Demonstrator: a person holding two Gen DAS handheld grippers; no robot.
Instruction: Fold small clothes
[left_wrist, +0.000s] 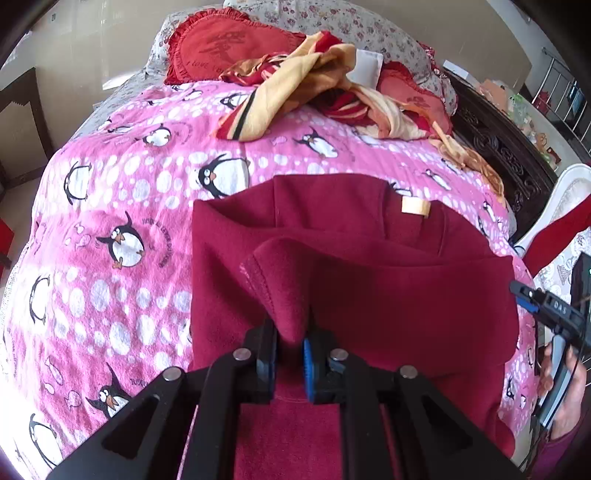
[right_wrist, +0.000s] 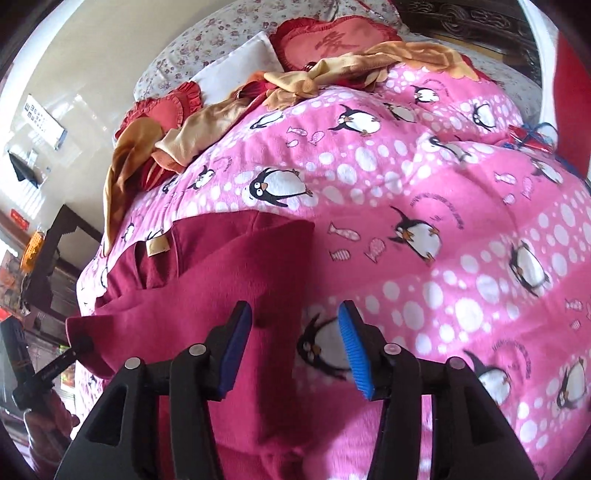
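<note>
I am working over a bed covered by a fleecy pink blanket printed with penguins and white dots (left_wrist: 110, 184), soft enough that cloth laid on it stays where I drop it. Right at my left gripper (left_wrist: 290, 356) the pads are pinched together on a raised fold of the dark red fleece garment (left_wrist: 369, 280); I hold it by the hem so I can carry that flap across the body of the piece. My right gripper (right_wrist: 295, 345) hangs with its fingers apart and nothing between them, just above the garment's right edge where fleece meets blanket, clear of the cloth so the flap can move freely. Just ahead of both tools the garment lies spread flat, its small cream neck label (left_wrist: 415, 205) on the far side, which tells me the collar points away from me. Further off, a crumpled red-and-yellow striped cloth (left_wrist: 295, 85) waits in a heap. Beyond it sit a red frilled heart-shaped cushion (left_wrist: 218, 48) and a flowered pillow (left_wrist: 351, 22).
</note>
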